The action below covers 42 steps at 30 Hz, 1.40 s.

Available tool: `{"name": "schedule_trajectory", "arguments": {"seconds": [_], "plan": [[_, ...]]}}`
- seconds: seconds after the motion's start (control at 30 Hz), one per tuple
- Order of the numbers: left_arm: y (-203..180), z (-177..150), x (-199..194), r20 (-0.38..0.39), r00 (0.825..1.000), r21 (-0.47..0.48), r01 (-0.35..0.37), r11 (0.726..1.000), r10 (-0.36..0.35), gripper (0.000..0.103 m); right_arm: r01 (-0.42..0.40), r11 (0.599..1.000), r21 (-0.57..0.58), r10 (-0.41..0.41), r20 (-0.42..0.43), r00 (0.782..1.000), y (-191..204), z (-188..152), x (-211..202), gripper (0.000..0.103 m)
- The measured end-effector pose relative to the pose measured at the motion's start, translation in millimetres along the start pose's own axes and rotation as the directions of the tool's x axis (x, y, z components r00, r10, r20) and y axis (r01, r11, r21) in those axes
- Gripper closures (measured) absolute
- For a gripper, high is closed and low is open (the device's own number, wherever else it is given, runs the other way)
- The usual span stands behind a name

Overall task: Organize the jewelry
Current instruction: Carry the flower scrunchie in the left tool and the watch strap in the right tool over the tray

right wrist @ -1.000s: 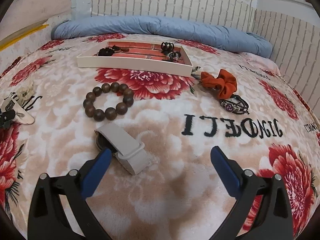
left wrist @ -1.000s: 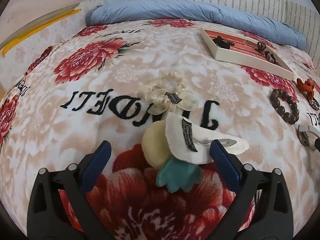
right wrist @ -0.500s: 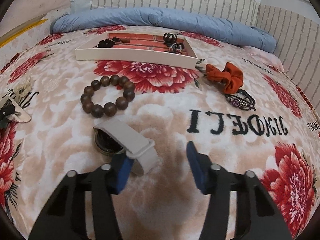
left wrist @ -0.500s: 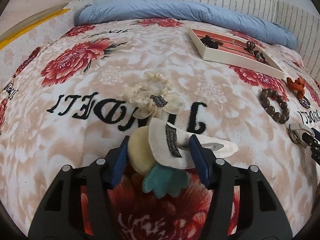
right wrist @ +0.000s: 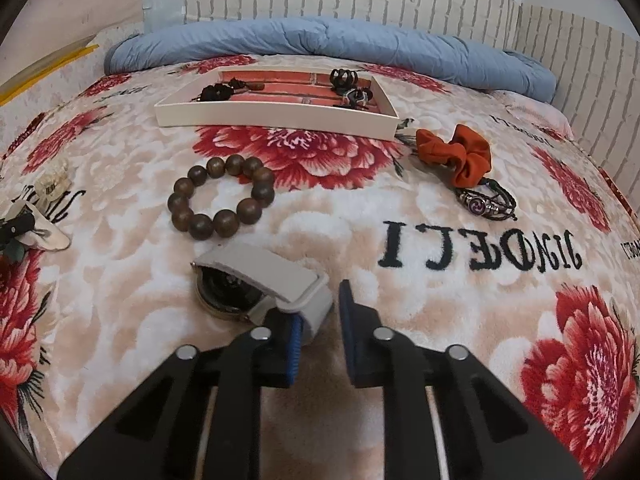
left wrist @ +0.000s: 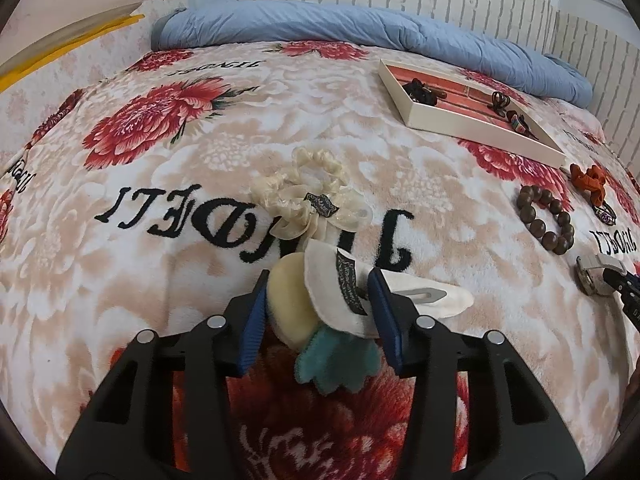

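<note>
The left gripper (left wrist: pixel 320 312) has its blue pads pressed on either side of the felt hair clip (left wrist: pixel 344 300), which lies on the floral blanket (left wrist: pixel 200 280) just below a cream scrunchie (left wrist: pixel 308 196). The right gripper (right wrist: pixel 318 332) is narrowed around the grey strap of the watch (right wrist: pixel 260 284), though whether both pads touch it is unclear. Beyond the bead bracelet (right wrist: pixel 222 196), the white tray (right wrist: pixel 276 120) holds a few dark hair ties and clips
</note>
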State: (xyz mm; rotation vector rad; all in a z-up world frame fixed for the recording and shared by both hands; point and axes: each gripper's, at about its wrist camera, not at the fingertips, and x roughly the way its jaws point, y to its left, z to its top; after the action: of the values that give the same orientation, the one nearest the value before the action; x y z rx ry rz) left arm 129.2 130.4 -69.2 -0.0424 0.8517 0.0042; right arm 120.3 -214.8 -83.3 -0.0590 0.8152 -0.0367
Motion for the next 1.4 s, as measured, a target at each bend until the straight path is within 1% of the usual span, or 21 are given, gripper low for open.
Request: {"name": "schedule_trajectory", "arguments": {"seconds": [0.13, 0.2, 0.27, 0.57, 0.77, 0.87, 1.07, 1.27, 1.4], "plan": [[-1.3, 0.5, -3.1, 0.013, 1.0, 0.007, -0.01, 1.0, 0.01, 0.06, -0.005, 1.0, 0.004, 0.005, 0.012, 1.0, 0.0, 1.7, -2.2, 0.088], [-0.1, 0.7, -4.7, 0.017, 1.0, 0.004, -0.008, 1.0, 0.008, 0.061, -0.008, 1.0, 0.007, 0.008, 0.021, 1.0, -1.2, 2.8, -3.6, 0.09], [0.2, 1.9, -7.0, 0.025, 1.0, 0.0, -0.009, 1.0, 0.009, 0.063, -0.013, 1.0, 0.012, 0.013, 0.032, 0.999, -2.3, 4.5, -5.3, 0.09], [-5.3, 10.0, -15.5, 0.062, 0.998, 0.005, -0.018, 1.0, 0.018, 0.065, -0.041, 0.999, 0.031, 0.038, 0.067, 0.997, -7.7, 15.4, -7.5, 0.09], [-17.9, 29.6, -24.0, 0.104, 0.994, 0.018, -0.023, 1.0, 0.021, 0.065, -0.051, 0.998, 0.042, 0.046, 0.102, 0.994, -13.3, 34.7, -7.3, 0.09], [-31.7, 44.4, -23.8, 0.126, 0.992, 0.032, -0.022, 0.999, 0.018, 0.065, -0.052, 0.997, 0.051, 0.046, 0.12, 0.992, -19.6, 46.5, -5.0, 0.09], [-68.8, 79.4, -16.8, 0.163, 0.987, 0.082, -0.006, 0.997, -0.007, 0.065, -0.05, 0.996, 0.067, 0.038, 0.172, 0.984, -38.6, 86.5, 1.2, 0.09], [-112.4, 126.3, -3.3, 0.211, 0.976, 0.11, 0.036, 0.993, -0.058, 0.065, -0.045, 0.996, 0.082, 0.025, 0.23, 0.973, -56.3, 140.5, 13.0, 0.09], [-138.8, 162.5, 10.9, 0.24, 0.967, 0.118, 0.053, 0.992, -0.081, 0.065, -0.047, 0.996, 0.081, 0.025, 0.253, 0.967, -60.6, 178.5, 31.7, 0.09]]}}
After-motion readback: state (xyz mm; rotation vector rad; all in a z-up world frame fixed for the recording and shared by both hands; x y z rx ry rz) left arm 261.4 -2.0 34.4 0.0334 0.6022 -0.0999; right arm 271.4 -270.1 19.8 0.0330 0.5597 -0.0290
